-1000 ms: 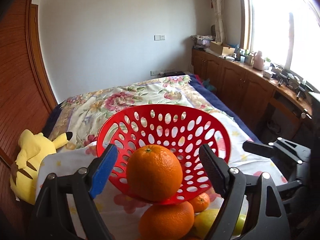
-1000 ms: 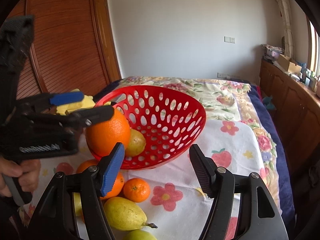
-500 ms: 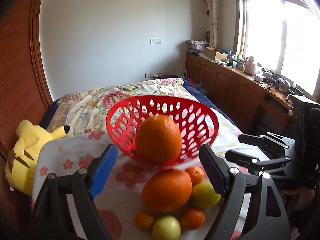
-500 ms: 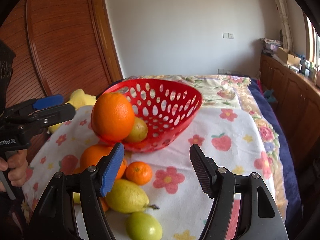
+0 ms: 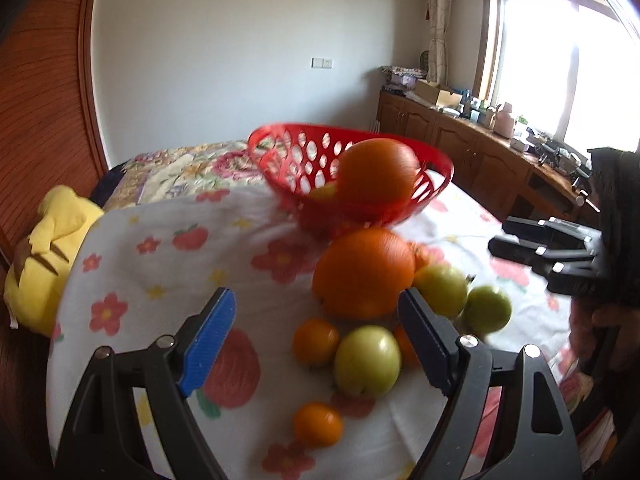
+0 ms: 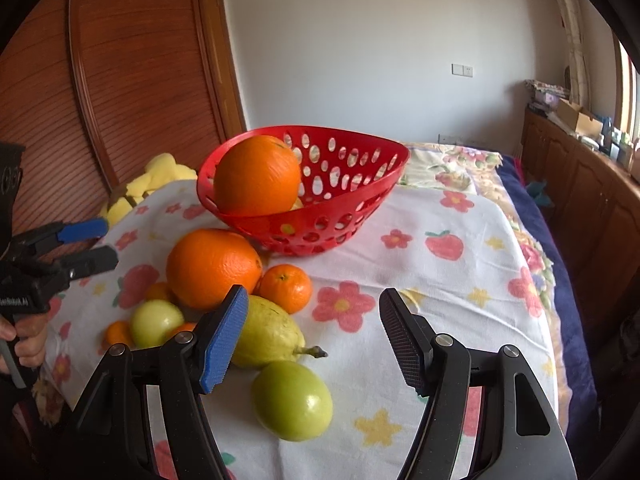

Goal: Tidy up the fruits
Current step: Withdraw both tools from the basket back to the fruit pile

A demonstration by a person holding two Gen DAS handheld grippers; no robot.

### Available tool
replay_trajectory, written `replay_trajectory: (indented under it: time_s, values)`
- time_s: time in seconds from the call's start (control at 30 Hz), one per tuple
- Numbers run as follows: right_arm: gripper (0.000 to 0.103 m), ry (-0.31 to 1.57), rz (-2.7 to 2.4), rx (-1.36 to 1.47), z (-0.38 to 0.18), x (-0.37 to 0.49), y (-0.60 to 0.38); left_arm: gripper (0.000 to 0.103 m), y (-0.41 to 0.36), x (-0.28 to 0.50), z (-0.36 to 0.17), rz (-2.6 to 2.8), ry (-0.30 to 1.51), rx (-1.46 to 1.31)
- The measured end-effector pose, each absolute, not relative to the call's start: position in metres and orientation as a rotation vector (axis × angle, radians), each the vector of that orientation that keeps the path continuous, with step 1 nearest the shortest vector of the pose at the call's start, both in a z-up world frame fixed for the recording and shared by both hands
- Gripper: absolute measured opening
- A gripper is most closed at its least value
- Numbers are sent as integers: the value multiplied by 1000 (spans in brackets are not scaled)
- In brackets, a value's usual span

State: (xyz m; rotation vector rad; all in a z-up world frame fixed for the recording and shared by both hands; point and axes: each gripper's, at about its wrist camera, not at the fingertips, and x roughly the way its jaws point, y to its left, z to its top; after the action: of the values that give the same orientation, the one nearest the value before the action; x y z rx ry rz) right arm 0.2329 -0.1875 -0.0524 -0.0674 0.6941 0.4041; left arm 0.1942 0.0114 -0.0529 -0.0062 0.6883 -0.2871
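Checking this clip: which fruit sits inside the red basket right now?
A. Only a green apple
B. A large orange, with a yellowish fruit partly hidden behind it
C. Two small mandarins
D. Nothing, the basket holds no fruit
B: in the right wrist view a large orange rests in the red basket with a yellowish fruit peeking out behind it; the other fruits lie on the cloth outside.

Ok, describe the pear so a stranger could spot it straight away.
Start at the red basket, then drop to the fruit pile on the flowered cloth in front of it. The pear lies just below the small mandarin: yellow, elongated, the only fruit with a stalk.
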Motion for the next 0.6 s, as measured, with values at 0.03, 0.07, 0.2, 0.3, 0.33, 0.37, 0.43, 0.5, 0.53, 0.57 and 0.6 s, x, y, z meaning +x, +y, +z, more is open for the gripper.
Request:
replay_trajectory:
  time_s: [0.03,0.07,0.2,0.3,0.33,0.37,0.43,0.5,0.53,0.57,0.6]
  values:
    - [70,698,405,-68,-54,232,-188,84,15,192,-58,-291,698,-21]
    - [70,701,405,-67,-55,231,-189,84,17,189,-62,-292,704,-31]
    - [70,712,415,-59,-60,223,-189,84,23,180,-76,-291,723,-56]
    - [70,723,418,-55,-67,217,-190,84,27,175,-84,-288,737,-65]
    - [70,728,418,-54,-69,216,-191,84,28,174,-87,-289,740,-70]
    - [70,733,420,-52,-71,214,-191,83,29,172,-88,-289,742,-72]
    - [70,743,422,-49,-75,211,-192,83,31,169,-92,-291,745,-76]
    - [70,747,423,-48,-77,207,-193,83,31,166,-94,-294,748,-78]
    - [70,750,424,-44,-79,206,-194,82,31,165,-96,-294,750,-77]
    - [70,756,429,-38,-82,204,-194,82,30,163,-98,-294,755,-77]
    - [70,759,430,-37,-83,203,-193,82,29,162,-99,-294,758,-76]
